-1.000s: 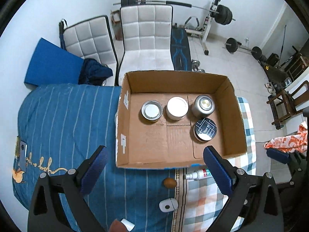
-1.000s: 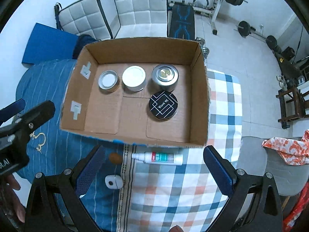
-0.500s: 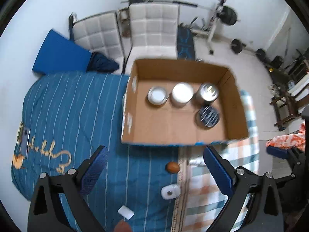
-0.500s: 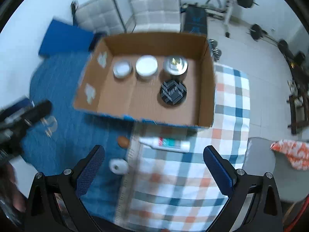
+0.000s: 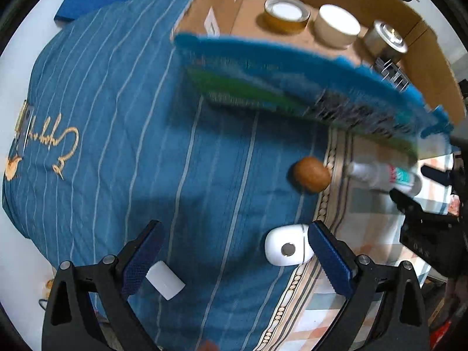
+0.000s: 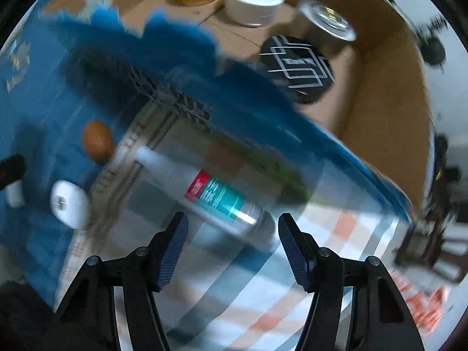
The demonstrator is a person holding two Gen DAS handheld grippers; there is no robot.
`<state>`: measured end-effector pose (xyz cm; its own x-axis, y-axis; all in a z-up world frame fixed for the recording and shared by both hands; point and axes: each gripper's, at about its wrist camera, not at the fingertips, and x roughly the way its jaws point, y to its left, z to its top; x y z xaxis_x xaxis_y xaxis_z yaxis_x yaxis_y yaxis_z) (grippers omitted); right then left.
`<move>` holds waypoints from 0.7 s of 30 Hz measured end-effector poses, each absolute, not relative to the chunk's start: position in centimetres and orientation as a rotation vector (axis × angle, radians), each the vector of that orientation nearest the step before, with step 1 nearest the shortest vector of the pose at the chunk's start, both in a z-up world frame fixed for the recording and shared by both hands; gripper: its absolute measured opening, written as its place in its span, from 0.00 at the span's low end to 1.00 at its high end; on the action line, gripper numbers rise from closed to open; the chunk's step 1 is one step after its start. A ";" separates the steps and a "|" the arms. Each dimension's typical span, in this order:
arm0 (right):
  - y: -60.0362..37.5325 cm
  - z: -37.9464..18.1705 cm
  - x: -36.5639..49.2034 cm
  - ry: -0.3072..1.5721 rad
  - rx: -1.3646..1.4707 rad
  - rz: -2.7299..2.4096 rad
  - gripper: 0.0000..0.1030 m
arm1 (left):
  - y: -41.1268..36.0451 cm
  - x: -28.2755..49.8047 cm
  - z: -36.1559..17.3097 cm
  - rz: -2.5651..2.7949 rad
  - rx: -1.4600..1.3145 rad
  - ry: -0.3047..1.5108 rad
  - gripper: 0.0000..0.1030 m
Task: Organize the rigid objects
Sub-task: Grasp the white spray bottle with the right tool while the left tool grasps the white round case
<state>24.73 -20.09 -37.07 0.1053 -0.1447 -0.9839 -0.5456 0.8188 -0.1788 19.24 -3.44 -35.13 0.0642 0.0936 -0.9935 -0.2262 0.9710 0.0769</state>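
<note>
A cardboard box [image 5: 292, 67] holds a gold tin [image 5: 286, 14], a white tin [image 5: 338, 25], a silver tin [image 5: 386, 42] and a black tin [image 6: 297, 67]. On the blue bedspread lie a brown egg-shaped object [image 5: 311, 174], a white rounded case [image 5: 288, 248] and a small white cylinder [image 5: 165, 284]. A white spray bottle [image 6: 204, 190] with a teal label lies on the checked cloth. My left gripper [image 5: 234, 259] is open low over the bedspread, its right finger beside the white case. My right gripper [image 6: 232, 248] is open just short of the bottle.
The box's blue printed front wall [image 6: 163, 67] stands just behind the loose items. The other gripper's black frame [image 5: 430, 228] shows at the right edge of the left wrist view. The right wrist view is motion-blurred.
Both grippers have dropped from high above the box to just over the bed in front of it. The right gripper has closed in on the spray bottle, the left on the white case.
</note>
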 end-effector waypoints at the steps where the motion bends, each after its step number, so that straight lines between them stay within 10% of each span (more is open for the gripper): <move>1: -19.9 -37.5 24.7 1.453 -0.615 0.332 0.64 | -3.5 19.0 -35.5 0.246 -0.108 1.493 0.98; 9: -20.5 -40.0 22.6 1.643 -0.562 0.402 0.35 | -4.0 17.4 -37.1 0.233 -0.113 1.529 0.98; 21: -25.4 -40.5 21.1 1.762 0.072 0.144 0.36 | -6.0 16.3 -40.8 0.150 -0.127 1.622 0.98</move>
<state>21.08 -25.38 -40.48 -0.1956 0.1283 -0.9723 -0.0308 0.9901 0.1369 16.34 -6.02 -40.80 -0.0566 0.0097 -0.9984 -0.1737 0.9846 0.0194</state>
